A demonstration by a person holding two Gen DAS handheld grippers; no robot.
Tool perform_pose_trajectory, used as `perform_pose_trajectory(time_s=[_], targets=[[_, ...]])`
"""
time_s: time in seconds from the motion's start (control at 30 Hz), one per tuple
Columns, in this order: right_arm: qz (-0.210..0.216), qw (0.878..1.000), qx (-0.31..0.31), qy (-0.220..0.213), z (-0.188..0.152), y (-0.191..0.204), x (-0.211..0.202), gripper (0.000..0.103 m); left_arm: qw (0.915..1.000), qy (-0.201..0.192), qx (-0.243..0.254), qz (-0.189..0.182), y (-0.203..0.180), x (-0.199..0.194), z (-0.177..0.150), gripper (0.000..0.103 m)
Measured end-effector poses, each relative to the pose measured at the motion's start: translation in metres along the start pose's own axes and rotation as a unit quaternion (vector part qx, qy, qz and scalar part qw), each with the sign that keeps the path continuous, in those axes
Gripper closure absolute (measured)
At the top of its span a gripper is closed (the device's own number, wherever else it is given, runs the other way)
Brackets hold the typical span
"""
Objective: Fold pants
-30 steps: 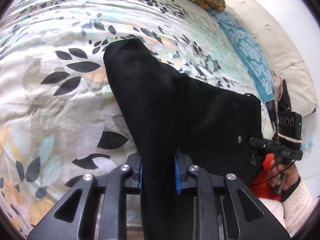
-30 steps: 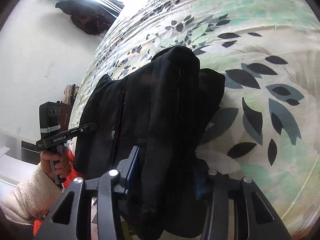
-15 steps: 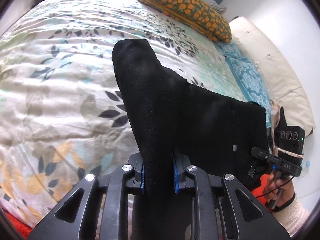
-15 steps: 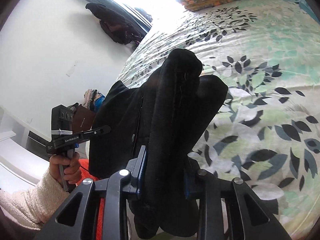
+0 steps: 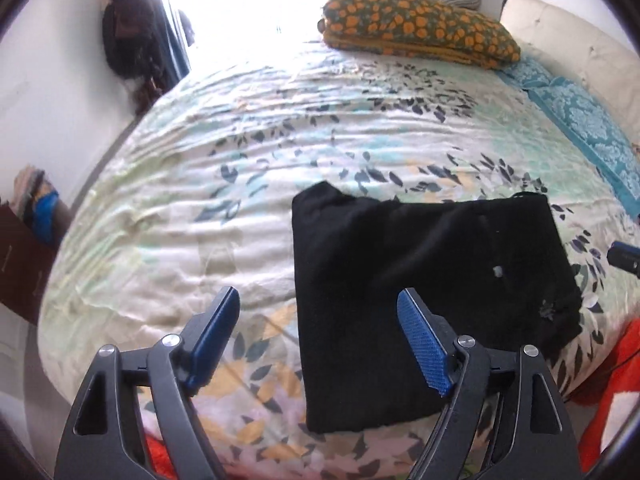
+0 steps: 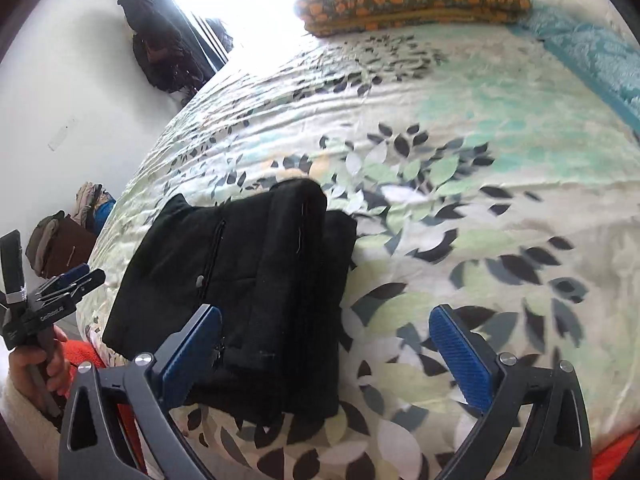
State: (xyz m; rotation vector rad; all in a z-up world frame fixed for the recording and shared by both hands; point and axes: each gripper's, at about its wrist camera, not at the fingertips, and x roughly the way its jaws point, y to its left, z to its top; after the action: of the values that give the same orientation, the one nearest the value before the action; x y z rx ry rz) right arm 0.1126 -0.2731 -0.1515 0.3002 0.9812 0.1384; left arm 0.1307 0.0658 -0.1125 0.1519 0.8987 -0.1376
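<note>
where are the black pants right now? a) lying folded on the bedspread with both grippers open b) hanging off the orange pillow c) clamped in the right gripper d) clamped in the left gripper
a: the black pants lie as a folded bundle on the floral bedspread, and both the left gripper and the right gripper have their jaws spread with no cloth pressed between the pads.

Left gripper (image 5: 318, 316) jaws just opened, empty, above folded black pants (image 5: 420, 280) on floral bedspread (image 5: 240, 184).
</note>
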Motion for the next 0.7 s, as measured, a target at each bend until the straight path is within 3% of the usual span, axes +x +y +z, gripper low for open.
perform_pose_trajectory(time_s=[0.17, 0.23, 0.33, 0.4, 0.43, 0.53, 0.7], targets=[[-0.070, 0.996, -0.058, -0.023, 0.022, 0.030, -0.092, 0.000, 0.9987, -0.036, 0.012, 0.033, -0.035, -0.082, 0.022, 0.015], [-0.074, 0.994, -0.064, -0.037, 0.032, 0.046, -0.125, 0.000, 0.9980, -0.053, 0.016, 0.032, -0.049, -0.111, 0.026, 0.015], [-0.076, 0.993, -0.068, -0.055, 0.038, 0.074, -0.166, 0.000, 0.9958, -0.068, -0.011, 0.061, -0.056, -0.149, 0.019, 0.015], [-0.105, 0.991, -0.069, -0.043, 0.035, 0.094, -0.176, 0.000, 0.9956, -0.038, -0.044, 0.074, -0.057, -0.159, 0.011, 0.015], [-0.105, 0.991, -0.071, -0.036, 0.029, 0.101, -0.178, 0.000, 0.9967, -0.023, -0.050, 0.059, -0.057, -0.160, 0.005, 0.015], [-0.077, 0.994, -0.069, -0.025, -0.005, 0.122, -0.179, 0.000, 0.9982, 0.005, -0.056, 0.021, -0.060, -0.159, -0.013, 0.015], [-0.070, 0.993, -0.090, 0.016, -0.064, 0.148, -0.153, 0.000, 0.9951, 0.041, -0.089, 0.013, -0.049, -0.153, -0.028, 0.015]])
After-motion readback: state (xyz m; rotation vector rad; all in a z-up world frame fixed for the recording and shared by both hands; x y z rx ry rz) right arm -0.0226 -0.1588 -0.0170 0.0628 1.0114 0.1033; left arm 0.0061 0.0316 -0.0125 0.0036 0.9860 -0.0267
